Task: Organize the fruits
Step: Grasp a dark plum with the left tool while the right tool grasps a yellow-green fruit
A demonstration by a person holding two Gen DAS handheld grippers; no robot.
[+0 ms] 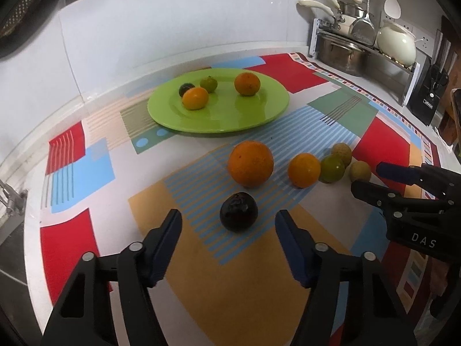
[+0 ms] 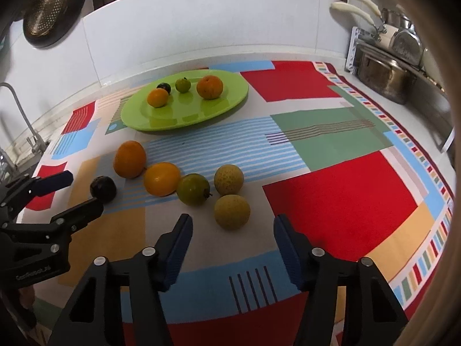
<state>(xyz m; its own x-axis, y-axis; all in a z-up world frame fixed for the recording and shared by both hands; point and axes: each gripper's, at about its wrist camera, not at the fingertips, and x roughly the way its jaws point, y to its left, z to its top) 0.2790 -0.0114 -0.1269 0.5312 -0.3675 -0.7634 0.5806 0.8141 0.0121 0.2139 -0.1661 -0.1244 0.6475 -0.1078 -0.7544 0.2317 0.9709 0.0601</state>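
Centrally, a patterned cloth of red, blue, green and tan blocks covers the worktop. On its far side lies a green plate bearing four fruits: one orange, one smaller orange fruit, one green fruit and one dark fruit. Nearer, loose on the cloth, sit a large orange, a yellow-orange fruit beside it, a green fruit touching that one, two tan fruits and a dark purple fruit. A pot rack stands in the far right corner; a tap rises at the left edge. Left claw: jaws partly open, holding nothing, the dark purple fruit just ahead of the tips. Right claw: jaws partly open, empty, the nearer tan fruit just ahead of the tips. Nothing blocks either fruit on the near side.
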